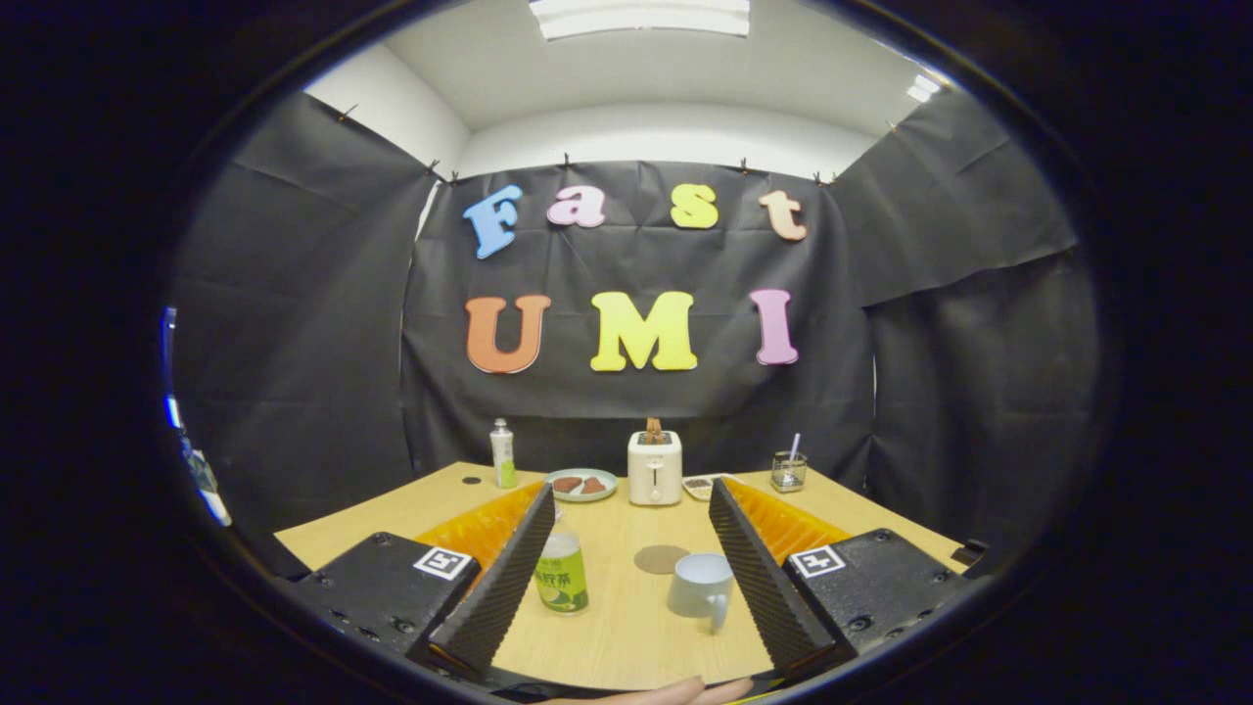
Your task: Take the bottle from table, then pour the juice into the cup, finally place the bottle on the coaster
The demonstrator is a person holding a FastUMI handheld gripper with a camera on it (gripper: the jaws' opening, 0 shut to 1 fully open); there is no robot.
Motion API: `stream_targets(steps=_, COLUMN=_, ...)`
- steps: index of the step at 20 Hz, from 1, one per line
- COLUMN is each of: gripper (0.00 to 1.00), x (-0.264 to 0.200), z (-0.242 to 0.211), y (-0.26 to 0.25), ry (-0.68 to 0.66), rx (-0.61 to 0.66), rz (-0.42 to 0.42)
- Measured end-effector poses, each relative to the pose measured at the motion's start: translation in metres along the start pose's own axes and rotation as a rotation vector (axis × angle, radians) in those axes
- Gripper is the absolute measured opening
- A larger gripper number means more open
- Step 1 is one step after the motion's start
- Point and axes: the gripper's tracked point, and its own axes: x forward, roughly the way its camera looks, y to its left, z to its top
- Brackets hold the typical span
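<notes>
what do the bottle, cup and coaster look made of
Bottle: likely clear plastic with a glossy green label; pale liquid shows through. Cup: probably glazed ceramic, matte pale blue with a thick handle. Coaster: a flat dull brown disc, perhaps cork or wood. All lie between the open gripper fingers.

A matt, pale wood-look top is seen on the table (626, 627). Ribbed faces are shown on the wide-parted fingers (509, 578) of the gripper (626, 499); the bottle (562, 573), at their ten o'clock, appears glossy plastic.

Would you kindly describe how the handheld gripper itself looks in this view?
The gripper has two long wedge-shaped fingers with ribbed inner faces. Each runs back to a black block housing with screw holes, topped by a white square tag with a black marker pattern. Orange ridged panels sit along the outer sides.
</notes>
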Motion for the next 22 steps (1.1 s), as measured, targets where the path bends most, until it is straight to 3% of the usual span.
stream_targets(steps=11, gripper=1.00, x=0.035, z=-0.047, y=0.021, ry=0.089, rx=0.003, rz=0.042)
stream_targets(steps=22, gripper=1.00, x=0.101, z=-0.124, y=0.066, ry=0.212, rx=-0.034, rz=0.095)
